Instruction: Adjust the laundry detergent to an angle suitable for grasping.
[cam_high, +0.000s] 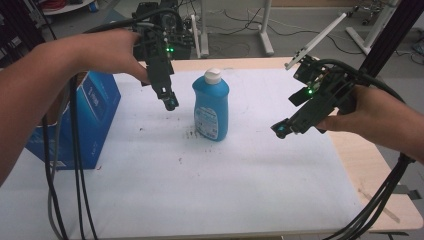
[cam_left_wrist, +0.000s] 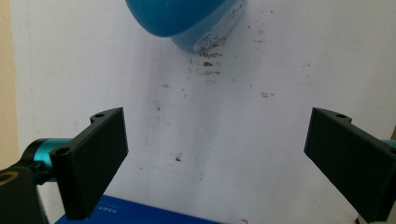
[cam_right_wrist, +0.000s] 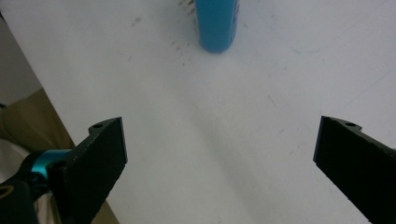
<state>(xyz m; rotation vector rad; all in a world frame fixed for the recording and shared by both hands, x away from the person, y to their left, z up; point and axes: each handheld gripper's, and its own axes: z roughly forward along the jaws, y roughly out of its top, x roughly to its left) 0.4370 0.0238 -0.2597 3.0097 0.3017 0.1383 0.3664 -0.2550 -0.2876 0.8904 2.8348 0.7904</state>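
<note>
done: nothing yet | blue bottle (cam_high: 211, 106) stands alone on table (cam_high: 250, 165) | left tool (cam_high: 170, 103) and right tool (cam_high: 281, 131) both wide apart (holding nothing) | left: everything

- Two handheld grippers, black, boxy, built of stacked brackets: left gripper (cam_high: 170, 104) at upper centre-left of the high view, right gripper (cam_high: 281, 131) at centre-right.
- Small green light glowing on each body.
- Thick black cables (cam_high: 77, 170) in bundles, trailing off the lower left and lower right corners.
- Flat, rectangular matte-black jaws with a screw hole at each top corner, standing wide apart in both gripper views.
- Teal metal cylinder (cam_left_wrist: 44, 148) behind the left-hand jaw in each gripper view.
- Bare forearms, no sleeves visible.
</note>
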